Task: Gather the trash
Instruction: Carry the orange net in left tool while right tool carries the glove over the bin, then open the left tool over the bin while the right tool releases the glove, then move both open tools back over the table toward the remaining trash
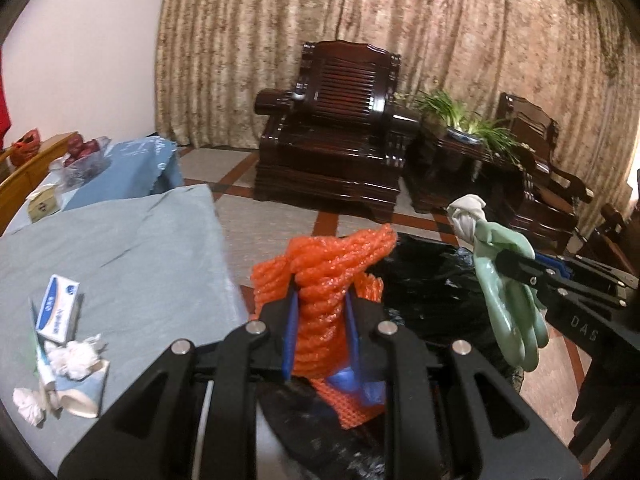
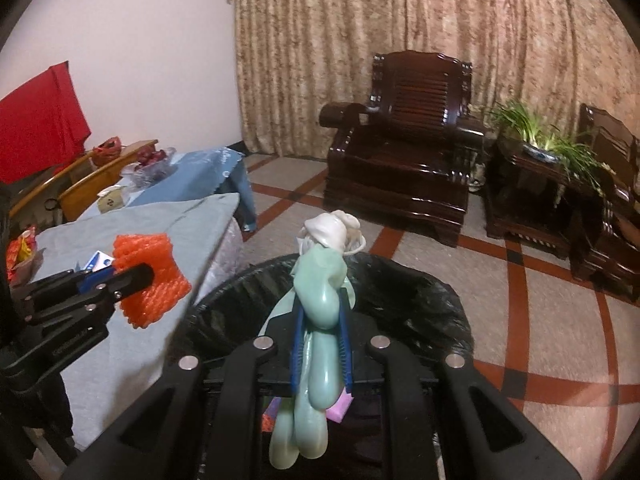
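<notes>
Both grippers carry trash at the black-lined bin.

On the grey-clothed table at left lie a small carton and crumpled tissues. The left gripper pinches orange foam netting beside the bin; the right gripper clamps a pale green glove above its rim. Dark wooden armchairs stand beyond.
</notes>
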The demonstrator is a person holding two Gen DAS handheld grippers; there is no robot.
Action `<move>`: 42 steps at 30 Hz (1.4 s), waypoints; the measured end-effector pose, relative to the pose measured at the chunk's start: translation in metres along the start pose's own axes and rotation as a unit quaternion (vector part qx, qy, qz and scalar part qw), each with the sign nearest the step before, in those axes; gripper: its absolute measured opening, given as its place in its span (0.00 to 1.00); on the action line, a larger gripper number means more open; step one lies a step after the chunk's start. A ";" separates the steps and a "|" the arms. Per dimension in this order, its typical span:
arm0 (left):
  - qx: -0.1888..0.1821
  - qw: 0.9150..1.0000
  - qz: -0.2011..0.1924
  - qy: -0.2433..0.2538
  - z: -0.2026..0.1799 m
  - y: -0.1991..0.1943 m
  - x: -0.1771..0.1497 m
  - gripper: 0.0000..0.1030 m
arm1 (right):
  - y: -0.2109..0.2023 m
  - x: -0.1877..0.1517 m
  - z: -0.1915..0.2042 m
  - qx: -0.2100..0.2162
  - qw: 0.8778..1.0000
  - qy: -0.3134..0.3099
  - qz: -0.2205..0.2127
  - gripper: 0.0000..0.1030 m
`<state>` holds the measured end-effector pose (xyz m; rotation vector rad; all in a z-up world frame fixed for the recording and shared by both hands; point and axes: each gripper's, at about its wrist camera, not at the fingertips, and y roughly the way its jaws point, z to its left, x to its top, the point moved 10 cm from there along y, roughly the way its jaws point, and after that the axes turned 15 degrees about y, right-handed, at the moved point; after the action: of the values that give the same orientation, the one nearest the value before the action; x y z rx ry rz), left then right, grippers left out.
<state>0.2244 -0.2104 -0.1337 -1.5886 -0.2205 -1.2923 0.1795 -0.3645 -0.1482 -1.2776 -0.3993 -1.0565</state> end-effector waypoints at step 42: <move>0.029 0.999 0.007 -0.041 0.057 -0.006 -0.019 0.92 | 0.012 -0.013 -0.021 -0.021 1.000 -0.004 -0.012 0.94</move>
<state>0.2483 -0.1550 -0.1389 -1.5914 -0.2939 -1.2007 0.1766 -0.3791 -0.1712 -1.3170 -0.4017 -1.0844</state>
